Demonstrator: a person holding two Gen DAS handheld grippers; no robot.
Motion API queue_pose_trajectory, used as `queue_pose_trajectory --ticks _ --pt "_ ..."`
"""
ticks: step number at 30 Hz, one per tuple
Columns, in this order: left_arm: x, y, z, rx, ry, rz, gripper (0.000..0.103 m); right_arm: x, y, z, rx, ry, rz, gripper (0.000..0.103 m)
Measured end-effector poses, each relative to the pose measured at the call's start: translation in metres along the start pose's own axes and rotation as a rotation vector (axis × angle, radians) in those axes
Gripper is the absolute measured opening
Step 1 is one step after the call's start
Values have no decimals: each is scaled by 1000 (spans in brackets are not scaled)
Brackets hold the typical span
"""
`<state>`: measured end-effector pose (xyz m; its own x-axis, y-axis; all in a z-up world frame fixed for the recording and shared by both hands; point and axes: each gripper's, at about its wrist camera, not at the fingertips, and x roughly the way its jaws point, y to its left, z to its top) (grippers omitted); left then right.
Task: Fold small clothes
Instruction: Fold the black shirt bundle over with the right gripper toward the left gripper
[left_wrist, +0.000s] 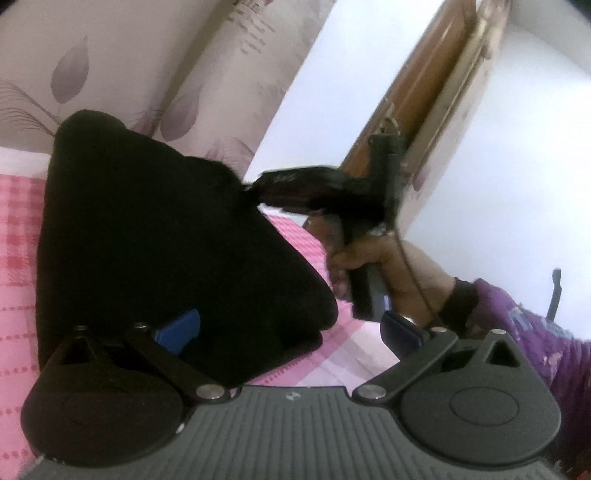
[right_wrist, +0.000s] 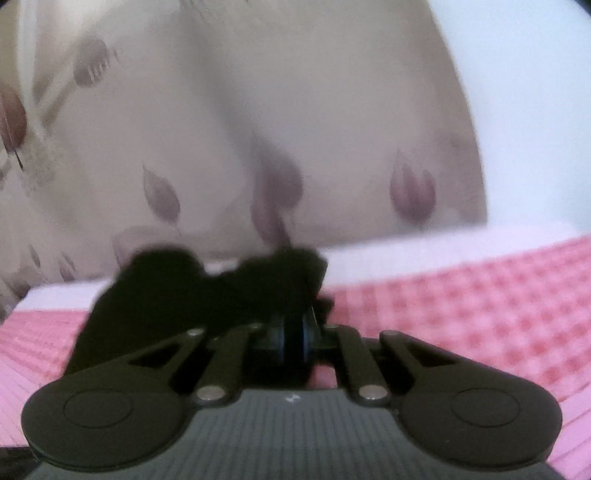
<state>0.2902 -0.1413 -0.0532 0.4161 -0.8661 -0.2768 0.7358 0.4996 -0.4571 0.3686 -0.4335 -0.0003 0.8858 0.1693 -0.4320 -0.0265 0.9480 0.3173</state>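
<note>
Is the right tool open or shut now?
Shut. In its own view the right tool has its blue pads together, pinching an edge of the black cloth above the pink checked sheet.

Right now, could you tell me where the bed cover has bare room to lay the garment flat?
The pink checked cover lies bare right of the black garment, up to the white strip by the curtain. It's crowded where the right gripper pinches the cloth.
</note>
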Motion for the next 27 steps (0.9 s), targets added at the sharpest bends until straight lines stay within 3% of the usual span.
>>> queue_pose_trajectory --ticks 4,7,11,15,19,22,27 --pt "0 0 1 -4 6 -7 102 13 -26 -9 176 6 105 15" --pt "0 0 2 0 11 0 102 -2 -38 -13 260 -19 147 21" --pt "1 -2 2 1 11 4 102 -61 -20 -16 173 -128 182 21" --pt "0 -4 1 5 12 6 102 -104 14 -47 26 -86 171 21" --pt "-2 -5 0 4 3 18 103 -111 24 -86 10 -3 96 11" --pt "-7 -8 -1 1 -24 96 103 -113 28 -112 33 4 91 10" --pt "-5 -13 0 16 -14 190 103 -113 26 -108 56 6 93 10"
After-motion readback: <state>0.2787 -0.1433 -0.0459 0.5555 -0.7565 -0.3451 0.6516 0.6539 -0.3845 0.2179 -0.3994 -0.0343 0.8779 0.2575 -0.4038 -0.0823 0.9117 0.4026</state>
